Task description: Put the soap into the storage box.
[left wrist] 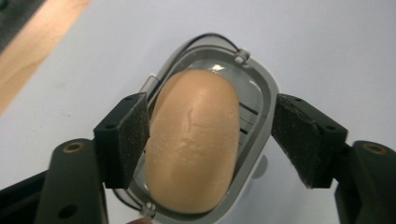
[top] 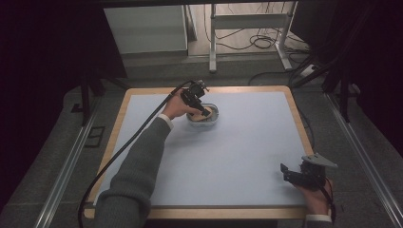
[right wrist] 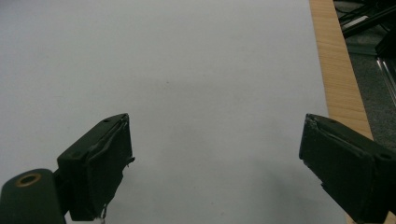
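Your left gripper (top: 204,113) sits over the clear container (top: 213,114) at about 12 o'clock on the table (top: 237,142), just left of centre, tilted down into it. From the high view you can make out a tan shape inside, but the gripper body hides most of it. The left gripper view resolves it: a smooth tan bread roll (left wrist: 194,144) lies lengthwise in the clear oval container (left wrist: 261,93), nearly filling it. Your left gripper (left wrist: 212,140) has its jaws released; the pad at 9 o'clock stands just at the roll's side, while the pad at 3 o'clock stands apart from the roll, outside the container's rim, so nothing is gripped. Your right gripper (top: 304,175) rests in your hand at about 4 o'clock on the table, near the front right corner, well apart from the container. The right gripper view shows its jaws spread wide over bare grey-blue surface, with the wooden edge (right wrist: 338,70) running along at 2 o'clock.
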Motion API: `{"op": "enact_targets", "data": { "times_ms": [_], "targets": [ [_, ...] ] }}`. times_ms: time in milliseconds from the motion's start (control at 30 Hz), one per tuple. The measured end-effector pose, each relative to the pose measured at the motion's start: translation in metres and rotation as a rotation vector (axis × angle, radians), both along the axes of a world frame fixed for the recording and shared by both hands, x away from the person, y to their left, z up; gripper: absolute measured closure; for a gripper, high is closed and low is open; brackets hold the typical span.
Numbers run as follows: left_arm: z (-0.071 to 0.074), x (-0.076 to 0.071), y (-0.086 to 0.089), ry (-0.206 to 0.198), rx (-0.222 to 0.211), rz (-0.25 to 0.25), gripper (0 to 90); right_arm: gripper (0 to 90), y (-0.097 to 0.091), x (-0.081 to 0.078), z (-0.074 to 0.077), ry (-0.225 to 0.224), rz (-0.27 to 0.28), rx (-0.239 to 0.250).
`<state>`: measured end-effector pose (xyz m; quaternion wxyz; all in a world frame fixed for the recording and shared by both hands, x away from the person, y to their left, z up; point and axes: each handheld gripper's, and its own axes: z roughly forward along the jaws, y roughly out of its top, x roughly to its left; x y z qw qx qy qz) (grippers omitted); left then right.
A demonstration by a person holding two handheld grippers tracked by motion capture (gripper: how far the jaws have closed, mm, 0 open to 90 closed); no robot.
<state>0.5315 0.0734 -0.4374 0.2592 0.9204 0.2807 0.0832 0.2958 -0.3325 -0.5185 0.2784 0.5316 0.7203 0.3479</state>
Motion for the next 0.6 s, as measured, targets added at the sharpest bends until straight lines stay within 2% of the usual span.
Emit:
{"op": "enact_targets", "data": {
  "times_ms": [133, 267, 600],
  "targets": [
    [0.009, -0.012, 0.006, -0.028, -0.017, 0.002, 26.0, 9.3, 0.001, -0.001, 0.001, -0.003, 0.004, -0.003],
    [0.014, -0.031, 0.016, -0.045, -0.028, 0.010, 25.0, 9.3, 0.001, -0.001, 0.001, -0.005, 0.003, -0.003],
    [0.006, -0.089, 0.044, -0.089, -0.071, 0.001, 24.4, 9.3, 0.002, -0.002, 0.003, -0.009, 0.006, -0.001]
  ]
}}
